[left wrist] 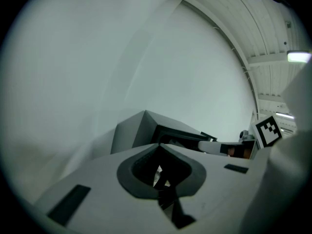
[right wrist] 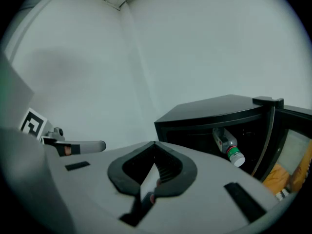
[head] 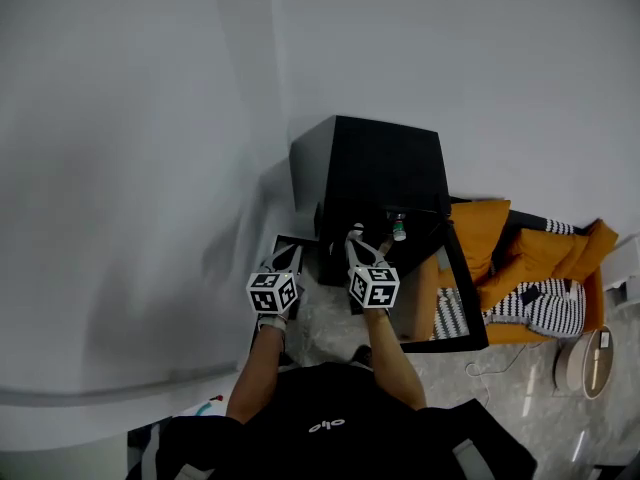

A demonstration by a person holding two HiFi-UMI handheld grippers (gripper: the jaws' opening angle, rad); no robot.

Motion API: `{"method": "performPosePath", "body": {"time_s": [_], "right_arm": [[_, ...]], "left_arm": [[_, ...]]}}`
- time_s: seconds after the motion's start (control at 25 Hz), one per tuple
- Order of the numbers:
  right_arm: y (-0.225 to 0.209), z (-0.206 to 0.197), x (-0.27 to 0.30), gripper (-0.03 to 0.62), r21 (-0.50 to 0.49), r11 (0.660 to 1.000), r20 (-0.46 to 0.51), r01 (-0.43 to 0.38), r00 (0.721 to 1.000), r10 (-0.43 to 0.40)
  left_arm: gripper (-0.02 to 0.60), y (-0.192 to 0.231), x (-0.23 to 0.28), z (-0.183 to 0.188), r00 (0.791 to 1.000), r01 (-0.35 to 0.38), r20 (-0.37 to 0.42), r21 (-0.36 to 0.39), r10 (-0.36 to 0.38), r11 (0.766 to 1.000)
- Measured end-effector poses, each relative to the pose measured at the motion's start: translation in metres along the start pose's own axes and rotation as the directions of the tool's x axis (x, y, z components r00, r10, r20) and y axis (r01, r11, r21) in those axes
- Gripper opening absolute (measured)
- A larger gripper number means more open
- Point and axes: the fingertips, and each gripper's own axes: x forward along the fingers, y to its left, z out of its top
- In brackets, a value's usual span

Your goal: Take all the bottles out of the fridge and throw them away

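Note:
A black mini fridge (head: 368, 168) stands against the white wall with its door (head: 463, 293) swung open to the right. Inside, one clear bottle (head: 398, 230) with a white cap and green band lies tilted; the right gripper view shows the bottle (right wrist: 228, 148) in the dark opening. My right gripper (head: 355, 238) is shut and empty, just left of the bottle at the fridge's front. My left gripper (head: 290, 259) is also shut and empty, left of the fridge. In their own views, the left gripper (left wrist: 158, 146) and right gripper (right wrist: 155, 145) have jaws closed together.
Orange cushions (head: 500, 238) and a striped cloth (head: 545, 306) lie on the floor right of the fridge door. A round white device (head: 586, 361) sits at the far right. A dark-rimmed box (head: 283, 244) shows under the left gripper. The person's arms reach down from below.

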Motion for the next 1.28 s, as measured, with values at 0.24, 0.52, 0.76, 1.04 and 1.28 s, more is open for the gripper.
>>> {"method": "performPosePath", "body": {"time_s": [0.24,0.52,0.76,1.04,1.28], "right_arm": [[-0.042,0.009,-0.019,0.002,0.03,0.999,0.027,0.032,0.999,-0.033],[-0.075,0.009,-0.042,0.002,0.045,0.996,0.041,0.083,0.996,-0.085],[-0.103,0.009,-0.054,0.002,0.06,0.988,0.043,0.143,0.988,-0.145],[-0.129,0.002,-0.056,0.002,0.042,0.974,0.032,0.222,0.974,-0.223],[-0.154,-0.013,-0.049,0.002,0.011,0.96,-0.005,0.281,0.96,-0.281]], "left_arm": [[0.006,-0.036,0.024,-0.002,0.999,0.032,-0.02,0.044,-0.031,0.999],[0.006,-0.065,0.04,-0.002,0.997,0.075,-0.024,0.066,-0.073,0.995],[0.006,-0.084,0.053,-0.002,0.994,0.105,-0.028,0.083,-0.103,0.991],[0.006,-0.089,0.067,-0.004,0.991,0.133,-0.039,0.083,-0.13,0.988],[0.006,-0.102,0.082,-0.005,0.985,0.166,-0.057,0.102,-0.161,0.981]]}}
